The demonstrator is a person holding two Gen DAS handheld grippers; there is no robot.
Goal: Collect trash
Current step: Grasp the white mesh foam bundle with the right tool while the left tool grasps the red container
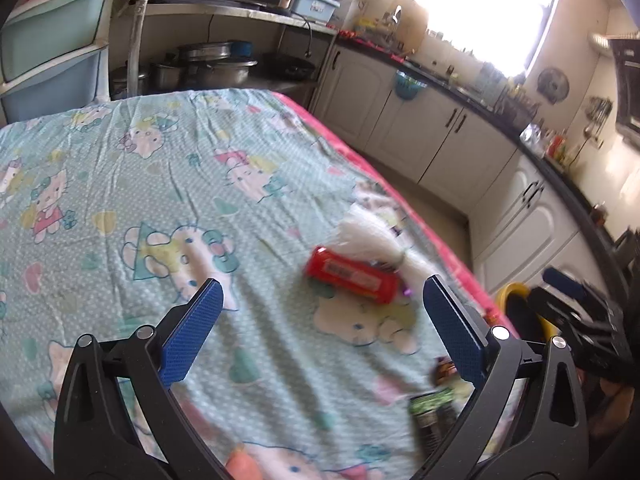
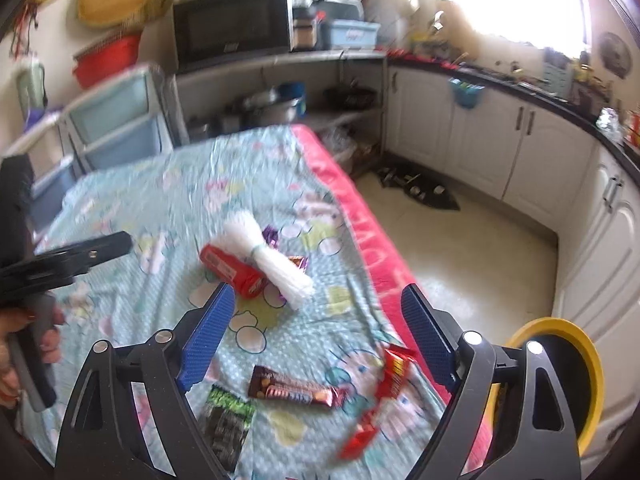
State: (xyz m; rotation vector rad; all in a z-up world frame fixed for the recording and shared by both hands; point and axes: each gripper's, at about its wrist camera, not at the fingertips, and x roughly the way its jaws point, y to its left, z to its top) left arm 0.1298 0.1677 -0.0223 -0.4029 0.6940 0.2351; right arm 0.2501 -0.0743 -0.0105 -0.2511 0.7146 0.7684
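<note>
Basically, both grippers, left gripper (image 1: 322, 322) and right gripper (image 2: 318, 334), gape empty; take the brown foil snack-bar wrapper (image 2: 295, 391) nearest the yellow-rimmed round bin (image 2: 592, 376) first, approaching low, pads flat.

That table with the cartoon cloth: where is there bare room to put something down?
The far and left cloth, toward the drawers, lies bare. Crowded: the near right edge, with the red can, white bundle and wrappers.
</note>
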